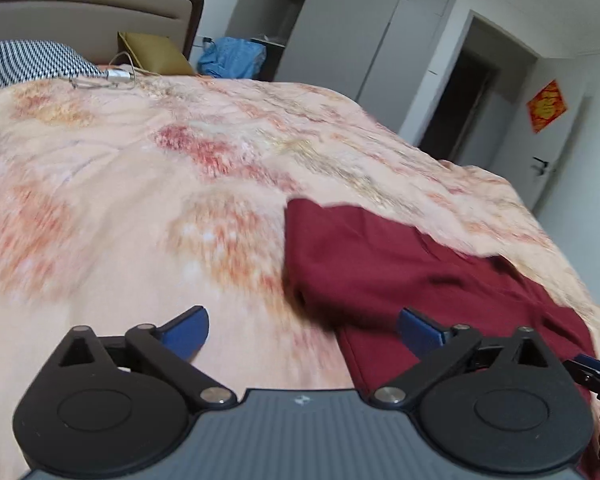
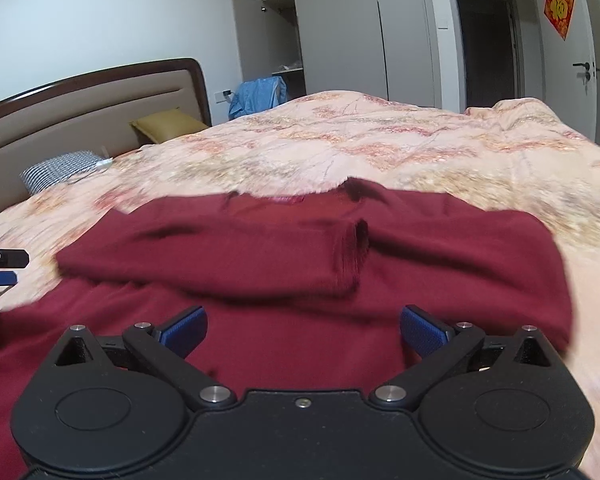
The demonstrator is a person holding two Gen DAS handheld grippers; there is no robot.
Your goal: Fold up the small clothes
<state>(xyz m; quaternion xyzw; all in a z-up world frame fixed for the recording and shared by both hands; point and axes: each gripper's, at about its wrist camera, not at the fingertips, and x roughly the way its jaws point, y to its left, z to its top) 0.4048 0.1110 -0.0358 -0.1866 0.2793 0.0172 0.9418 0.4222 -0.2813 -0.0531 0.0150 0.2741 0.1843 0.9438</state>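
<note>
One dark red garment (image 2: 260, 256) of soft, matte knit lies spread flat on the bed, directly ahead of the right claw (image 2: 303, 330) and partly beneath it. A long sleeve is folded across its body, the ribbed cuff ending near the middle, ahead of the gap between the claw's fingers. A second sleeve lies over from the right. At the far edge a neckline shows with a small pink label, too blurred to read.

The right claw is released: its two blue, textured pads stand wide apart over the cloth and nothing is between them. The left claw (image 1: 303, 330) is likewise spread wide and empty. It hangs over the bedspread (image 1: 120, 208), with the garment (image 1: 400, 272) ahead and to its right; one blue pad sits over the garment's edge, the other over bare quilt. Each claw has black linkage arms on round black housings with silver pins.

The bedspread is a plush, peach-coloured quilt with blotchy red and gold floral print, rumpled at the far side. Far ahead and left of the claws stand a padded beige headboard (image 2: 80, 120) in a dark wood frame, one black-and-white patterned pillow (image 1: 36, 62) and one mustard cushion (image 2: 168, 125). A blue bundle of cloth (image 2: 258, 96) lies beyond the bed by a grey wardrobe (image 2: 340, 36).
</note>
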